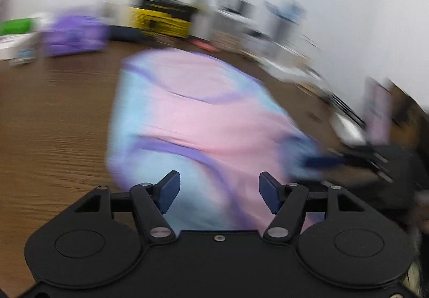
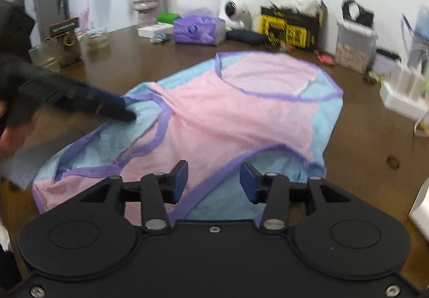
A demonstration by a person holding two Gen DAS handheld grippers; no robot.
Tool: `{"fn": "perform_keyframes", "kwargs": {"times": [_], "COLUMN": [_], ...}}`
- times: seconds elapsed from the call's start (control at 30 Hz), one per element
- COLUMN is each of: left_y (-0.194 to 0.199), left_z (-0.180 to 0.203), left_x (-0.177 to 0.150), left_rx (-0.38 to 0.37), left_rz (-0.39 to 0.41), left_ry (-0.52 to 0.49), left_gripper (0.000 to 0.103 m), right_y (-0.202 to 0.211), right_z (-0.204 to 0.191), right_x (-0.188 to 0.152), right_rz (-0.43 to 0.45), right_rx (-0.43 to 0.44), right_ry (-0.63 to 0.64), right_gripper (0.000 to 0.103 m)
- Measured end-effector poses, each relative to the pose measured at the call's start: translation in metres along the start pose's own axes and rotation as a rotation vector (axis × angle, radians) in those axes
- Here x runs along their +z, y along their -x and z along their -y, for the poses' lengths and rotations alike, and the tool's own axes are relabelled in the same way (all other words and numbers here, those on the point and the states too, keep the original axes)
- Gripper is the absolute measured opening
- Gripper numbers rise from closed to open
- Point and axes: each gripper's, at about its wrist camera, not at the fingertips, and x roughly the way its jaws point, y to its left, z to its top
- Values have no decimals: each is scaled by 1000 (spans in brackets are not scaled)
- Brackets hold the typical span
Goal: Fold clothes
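Both grippers, left [image 1: 219, 192] and right [image 2: 213, 182], wide apart over shirt [image 2: 230, 110] mid-table [image 2: 362, 153].

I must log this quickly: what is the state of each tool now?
Left tool: open, holding nothing, above the pink and blue mesh garment with purple trim.
Right tool: open, holding nothing.
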Motion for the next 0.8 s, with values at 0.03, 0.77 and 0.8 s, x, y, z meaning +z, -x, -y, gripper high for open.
{"fn": "perform_keyframes", "kwargs": {"times": [0.03,0.77,0.8], "left_y": [-7,43,50], "left_z": [5,4,-1], "left_x": [-2,-50,-53], "left_rx": [-4,-16,9], "left_rz": [-29,-7,21], "left_ry": [-15,-20,11], "left_gripper": [5,4,3], "right_y": [-2,55,55], "right_z": [-1,-46,-48], "right_x": [-2,-43,-46], "right_rz": [0,4,-2], "right_rx": [-2,64,60], "right_ry": [4,9,8], "right_gripper": [36,65,65]}}
